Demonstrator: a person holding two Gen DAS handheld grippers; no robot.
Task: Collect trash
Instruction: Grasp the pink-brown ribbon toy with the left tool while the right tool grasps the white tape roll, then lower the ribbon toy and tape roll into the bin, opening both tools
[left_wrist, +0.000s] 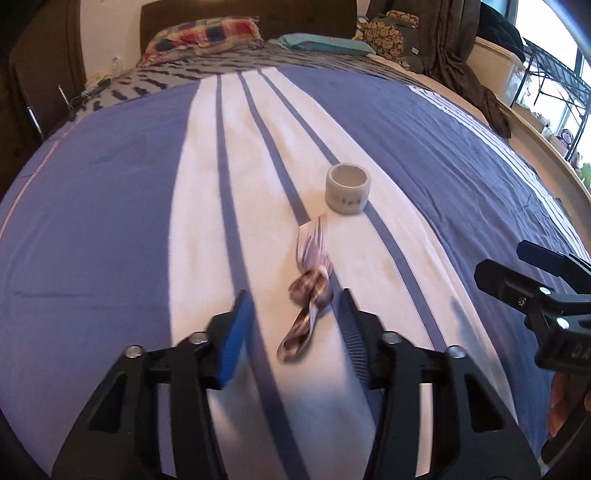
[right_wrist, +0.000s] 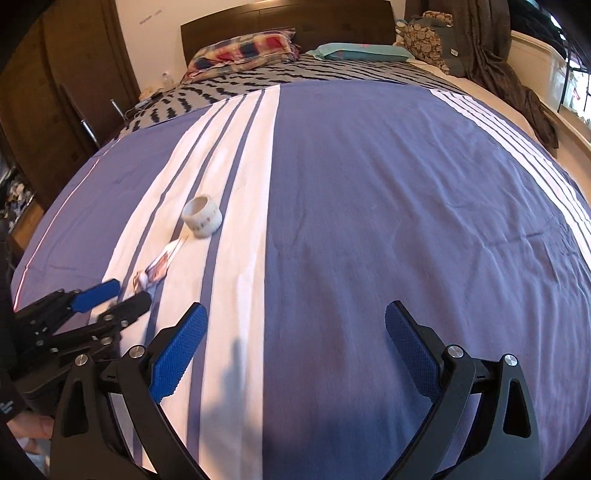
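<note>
A knotted, twisted plastic wrapper (left_wrist: 309, 288) lies on the white stripe of the bed cover. My left gripper (left_wrist: 293, 306) is open, its jaws on either side of the wrapper's knot, not closed on it. A white tape roll (left_wrist: 347, 188) stands just beyond the wrapper. In the right wrist view the wrapper (right_wrist: 157, 271) and tape roll (right_wrist: 202, 217) lie at the left, with the left gripper (right_wrist: 125, 293) around the wrapper's near end. My right gripper (right_wrist: 295, 336) is open and empty above the blue part of the cover.
The bed cover (right_wrist: 369, 206) is blue with white stripes. Pillows (right_wrist: 243, 50) and a dark headboard (right_wrist: 288, 18) are at the far end. A wooden wardrobe (right_wrist: 55, 92) stands to the left. Clothes (right_wrist: 498, 62) and a window are at the right.
</note>
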